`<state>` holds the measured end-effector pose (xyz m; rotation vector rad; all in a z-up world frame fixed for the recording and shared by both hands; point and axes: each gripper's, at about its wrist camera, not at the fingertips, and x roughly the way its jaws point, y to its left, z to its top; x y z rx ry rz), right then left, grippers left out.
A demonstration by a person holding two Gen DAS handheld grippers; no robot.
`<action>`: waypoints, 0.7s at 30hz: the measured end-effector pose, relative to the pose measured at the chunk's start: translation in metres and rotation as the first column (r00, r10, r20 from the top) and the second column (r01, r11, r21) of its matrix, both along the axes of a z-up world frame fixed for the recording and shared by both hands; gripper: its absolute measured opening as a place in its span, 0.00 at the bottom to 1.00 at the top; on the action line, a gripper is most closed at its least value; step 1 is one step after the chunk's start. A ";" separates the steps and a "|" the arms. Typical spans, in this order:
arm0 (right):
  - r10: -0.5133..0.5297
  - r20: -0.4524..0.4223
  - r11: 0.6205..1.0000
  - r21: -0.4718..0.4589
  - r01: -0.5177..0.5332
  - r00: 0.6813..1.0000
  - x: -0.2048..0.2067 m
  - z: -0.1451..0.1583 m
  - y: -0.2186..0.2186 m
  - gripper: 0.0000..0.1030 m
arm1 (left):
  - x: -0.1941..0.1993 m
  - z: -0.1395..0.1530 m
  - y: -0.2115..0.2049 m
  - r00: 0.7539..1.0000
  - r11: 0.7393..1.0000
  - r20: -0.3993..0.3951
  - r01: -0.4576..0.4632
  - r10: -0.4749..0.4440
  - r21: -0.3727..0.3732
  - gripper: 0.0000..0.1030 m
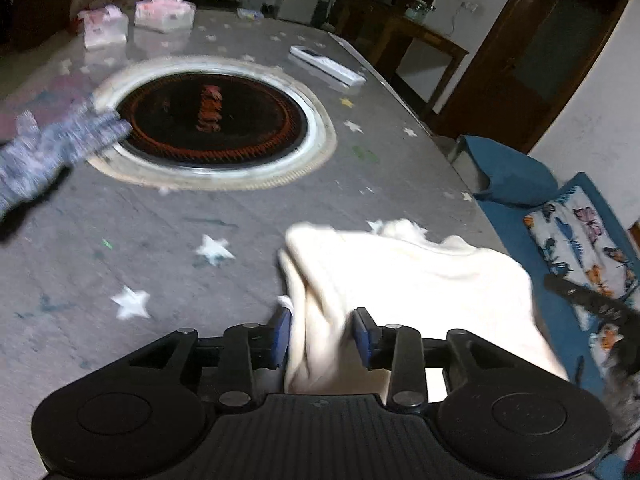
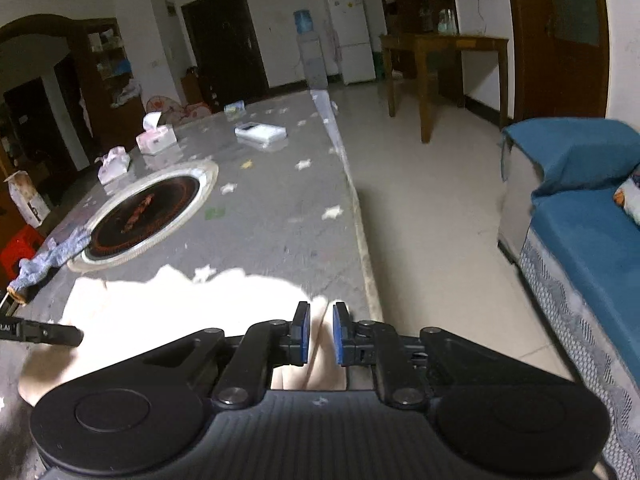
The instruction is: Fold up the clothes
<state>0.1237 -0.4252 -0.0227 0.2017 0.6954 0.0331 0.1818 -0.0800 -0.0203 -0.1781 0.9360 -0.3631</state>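
while the cream garment lay bunched at the near right edge of the grey star-patterned table, the left gripper had its pads apart with a fold of cloth between them, not pressed. the right gripper was pinched on another fold of it. a blue-grey cloth lay far left, touching the round black burner.
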 end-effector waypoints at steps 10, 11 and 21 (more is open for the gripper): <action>0.127 0.002 0.992 0.004 -0.127 0.992 0.022 0.001 0.033 0.11 | 0.010 0.023 -0.007 0.996 0.999 0.091 0.024 -0.022 -0.021 0.38; 0.130 -0.001 0.991 0.008 -0.130 0.991 0.025 0.000 0.036 0.11 | 0.012 0.023 -0.011 0.995 0.999 0.097 0.036 -0.034 -0.016 0.38; 0.119 -0.058 0.993 0.023 -0.118 0.991 0.049 -0.024 0.039 0.10 | 0.038 -0.008 -0.013 0.997 0.999 0.075 0.031 -0.033 0.028 0.21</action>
